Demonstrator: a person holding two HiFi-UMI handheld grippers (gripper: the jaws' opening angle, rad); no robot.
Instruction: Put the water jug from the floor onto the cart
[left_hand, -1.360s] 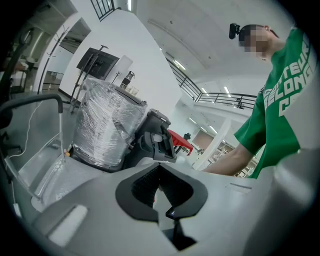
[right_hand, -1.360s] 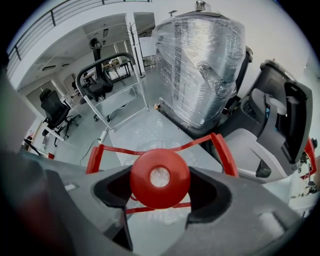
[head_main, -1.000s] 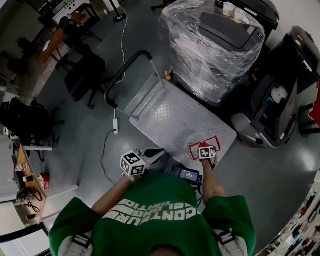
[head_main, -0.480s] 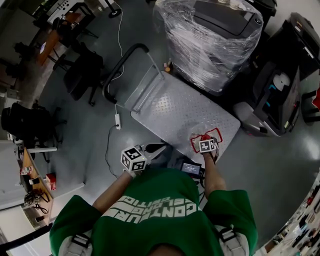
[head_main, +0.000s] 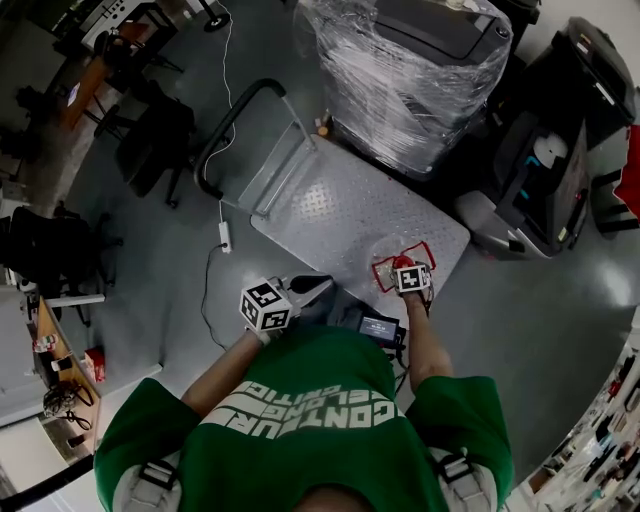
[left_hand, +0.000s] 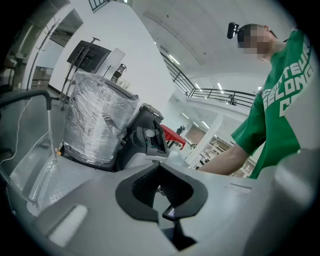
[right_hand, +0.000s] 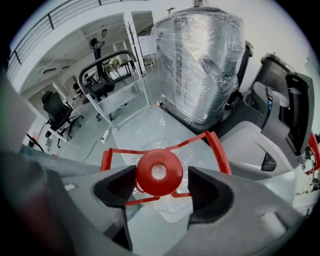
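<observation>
Since the water jug (head_main: 396, 262) already stands on the cart (head_main: 330, 215), near the deck's near-right corner, the step in hand reads as letting go cleanly, or re-gripping to shift it inward.

Left side first. The left gripper (left_hand: 159, 210) is held low by the person's body, short of the cart's near edge. Its jaws are clenched together with nothing in them, and it plays no part here. It is best kept there, off the deck.

The cart handle (head_main: 225, 130) is at the far left end and a plastic-wrapped load (head_main: 400, 70) sits beyond the deck. Both are well apart from the jug.

The right gripper (right_hand: 161, 183) hangs over the jug with its jaws released, one on each side of the red cap (right_hand: 159, 171). One jaw looks to be touching the cap and a gap shows at the other. The red carry frame (right_hand: 220, 150) runs just beyond the jaw tips.

To do it well:
- Lift the gripper straight up off the cap with no sideways drag, because the touching jaw could tip the jug.
- Keep the jaw tips clear of the red frame so nothing hooks on the way out.
- The jug is close to the deck edge, so any nudge should go toward the deck's middle, never outward.
- If re-gripping, centre the cap between the jaws before closing.
</observation>
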